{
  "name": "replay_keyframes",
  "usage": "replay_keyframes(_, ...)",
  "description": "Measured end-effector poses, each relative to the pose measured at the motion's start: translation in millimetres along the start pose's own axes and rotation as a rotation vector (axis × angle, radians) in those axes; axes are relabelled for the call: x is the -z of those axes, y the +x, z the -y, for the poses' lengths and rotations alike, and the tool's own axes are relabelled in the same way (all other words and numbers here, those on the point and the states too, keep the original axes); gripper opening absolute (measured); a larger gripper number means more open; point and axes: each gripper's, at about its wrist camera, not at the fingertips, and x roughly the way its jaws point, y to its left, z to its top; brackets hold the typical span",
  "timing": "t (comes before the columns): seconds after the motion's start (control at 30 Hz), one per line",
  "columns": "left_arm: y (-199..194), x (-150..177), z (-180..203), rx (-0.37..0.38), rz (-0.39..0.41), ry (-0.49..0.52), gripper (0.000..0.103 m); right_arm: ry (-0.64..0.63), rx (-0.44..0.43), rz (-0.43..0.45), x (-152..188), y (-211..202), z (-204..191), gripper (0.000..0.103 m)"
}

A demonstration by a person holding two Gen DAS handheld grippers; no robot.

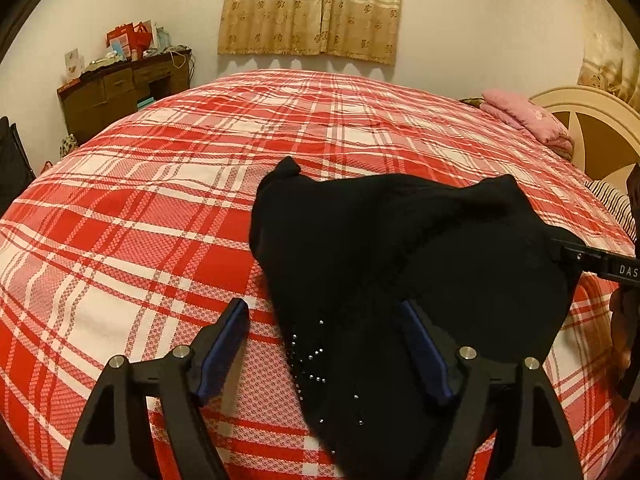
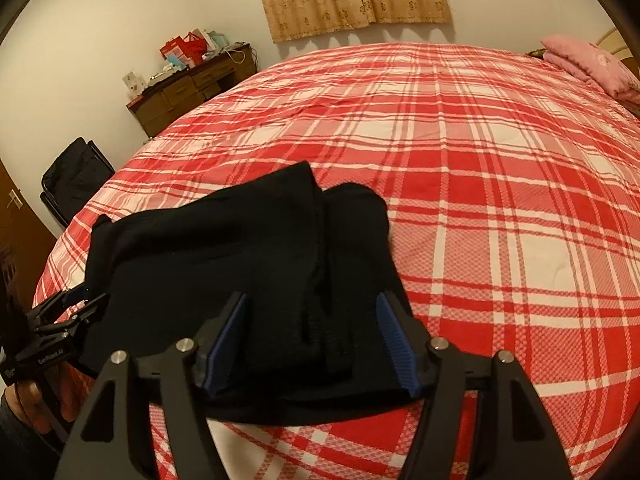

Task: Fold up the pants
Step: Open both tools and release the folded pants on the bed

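pants: black pants (image 1: 400, 248) lie bunched in a partly folded heap on the bed (image 1: 160, 200), near its near edge - not yet a tidy stack.
left gripper: my left gripper (image 1: 324, 344) hangs over the studded end, jaws apart, cloth under the gap but not pinched.
right gripper: my right gripper (image 2: 312, 340) sits at the other end over the ribbed band, jaws apart too - nothing clamped.
long axis: i judge it runs from one gripper to the other, so each hand is nearest its own end.
containers: none here that i can see.
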Motion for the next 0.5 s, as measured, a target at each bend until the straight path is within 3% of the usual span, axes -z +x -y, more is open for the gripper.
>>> replay_keyframes(0.37,-38.6,-13.5,-8.1,-0.065,0.081,-0.035,0.079,0.040,0.005,-0.016,-2.7,-2.0,6.0,0.071)
replay_keyframes(0.5,-64.5,-18.5,-16.1,-0.062,0.151,-0.079,0.079,0.075,0.028,0.064,1.1,-34.6,9.0,0.074)
